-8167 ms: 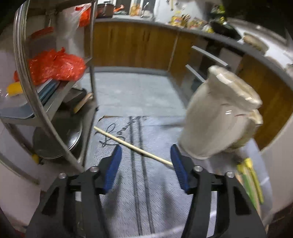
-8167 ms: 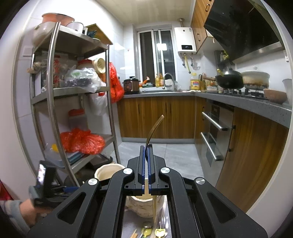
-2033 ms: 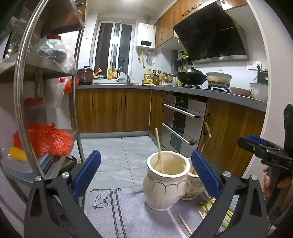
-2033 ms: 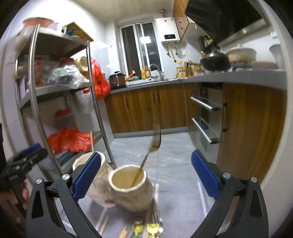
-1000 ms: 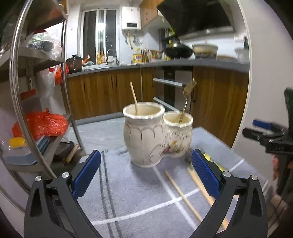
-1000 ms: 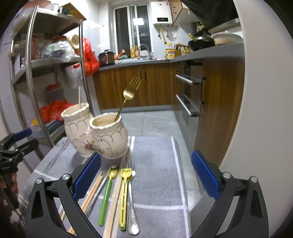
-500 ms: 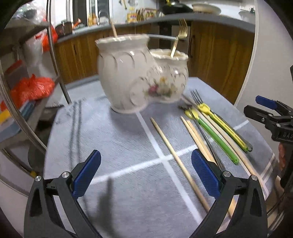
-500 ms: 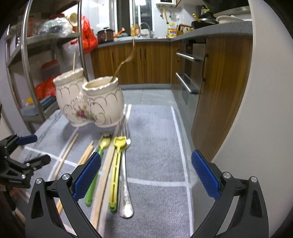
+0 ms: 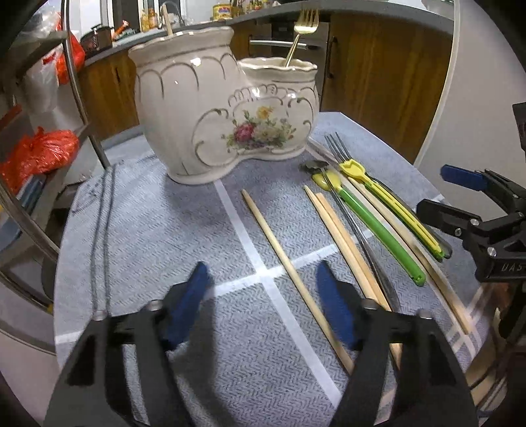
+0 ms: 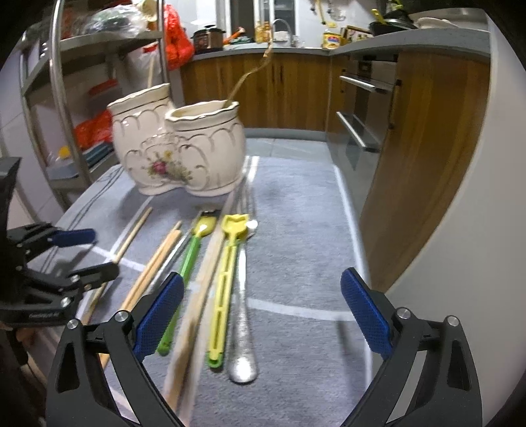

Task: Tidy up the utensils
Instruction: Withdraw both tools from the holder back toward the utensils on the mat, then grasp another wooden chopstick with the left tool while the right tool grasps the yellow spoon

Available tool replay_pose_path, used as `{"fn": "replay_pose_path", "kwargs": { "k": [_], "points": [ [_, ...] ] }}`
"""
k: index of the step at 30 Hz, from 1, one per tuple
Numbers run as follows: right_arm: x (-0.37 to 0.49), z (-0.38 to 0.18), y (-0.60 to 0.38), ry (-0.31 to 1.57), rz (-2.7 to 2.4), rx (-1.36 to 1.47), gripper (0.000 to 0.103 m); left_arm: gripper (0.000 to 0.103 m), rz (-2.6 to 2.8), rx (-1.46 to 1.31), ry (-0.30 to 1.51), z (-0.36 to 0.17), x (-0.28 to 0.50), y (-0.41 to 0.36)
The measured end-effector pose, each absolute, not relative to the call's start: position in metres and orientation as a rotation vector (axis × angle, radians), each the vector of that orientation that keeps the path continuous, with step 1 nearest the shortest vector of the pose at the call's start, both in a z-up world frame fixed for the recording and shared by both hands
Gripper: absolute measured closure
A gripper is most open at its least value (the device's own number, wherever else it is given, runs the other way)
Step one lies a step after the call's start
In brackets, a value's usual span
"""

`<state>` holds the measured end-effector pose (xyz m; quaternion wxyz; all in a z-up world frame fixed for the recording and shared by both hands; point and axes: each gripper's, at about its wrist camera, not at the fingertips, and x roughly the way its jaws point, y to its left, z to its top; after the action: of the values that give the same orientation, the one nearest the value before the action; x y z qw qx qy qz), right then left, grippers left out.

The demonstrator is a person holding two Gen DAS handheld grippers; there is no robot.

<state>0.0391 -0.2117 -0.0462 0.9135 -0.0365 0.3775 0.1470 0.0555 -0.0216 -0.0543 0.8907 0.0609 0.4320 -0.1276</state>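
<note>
Left gripper (image 9: 263, 289): pointed down at the cloth, jaws part-way apart and closing; a single loose chopstick runs between the blue pads, which do not yet press on it.
Right gripper (image 10: 261, 303): jaws wide and just beginning to close; the handles of the yellow utensil and the silver one lie on the cloth between them, untouched.
Cloth (image 9: 157, 230): grey woven mat with white lines crossing it, spread over the tabletop under everything.
Single chopstick (image 9: 282, 262): pale wood, lying alone on the cloth, slanting from near the holder toward the left gripper.
Chopstick pair (image 9: 342, 236): two sticks side by side, just to the right of the single one.
Green utensil (image 9: 378, 233): green handle with a yellow head, lying beside the chopstick pair, head toward the holder.
Yellow utensil (image 10: 227, 276): slotted yellow handle, parallel to the green one, a long pale stick between them.
Silver utensil (image 10: 242, 315): metal handle on the far right of the row, touching the yellow one's side.
Holder (image 9: 210, 108): cream ceramic double pot with gold trim and a flower motif, upright at the far end of the cloth.
Gold fork (image 9: 300, 29): standing tines up in the smaller pot.
Stick in taller pot (image 9: 167, 19): one chopstick, upright.
Shelf rack (image 10: 59, 82): metal, to the left beyond the table, holding red bags.
</note>
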Motion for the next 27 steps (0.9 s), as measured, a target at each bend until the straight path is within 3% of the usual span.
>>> {"fn": "replay_pose_path", "kwargs": {
  "k": [4, 6, 8, 10, 20, 27],
  "points": [
    [0.042, -0.049, -0.204, 0.803, 0.314, -0.081, 0.031, 0.054, -0.273, 0.154, 0.889, -0.054, 0.056, -0.023],
    [0.044, -0.048, -0.199, 0.816, 0.332, -0.068, 0.039, 0.065, -0.281, 0.161, 0.888, -0.053, 0.058, -0.021],
    [0.046, -0.045, -0.192, 0.817, 0.356, -0.062, 0.044, 0.084, -0.287, 0.165, 0.891, -0.052, 0.061, -0.019],
    [0.050, -0.042, -0.182, 0.813, 0.372, -0.072, 0.048, 0.094, -0.300, 0.169, 0.901, -0.051, 0.065, -0.018],
    [0.061, -0.043, -0.155, 0.879, 0.426, -0.045, 0.079, 0.096, -0.351, 0.241, 0.906, -0.049, 0.060, -0.016],
    [0.068, -0.041, -0.184, 0.876, 0.340, -0.089, 0.083, 0.098, -0.378, 0.259, 0.900, -0.046, 0.054, -0.014]
  ]
}}
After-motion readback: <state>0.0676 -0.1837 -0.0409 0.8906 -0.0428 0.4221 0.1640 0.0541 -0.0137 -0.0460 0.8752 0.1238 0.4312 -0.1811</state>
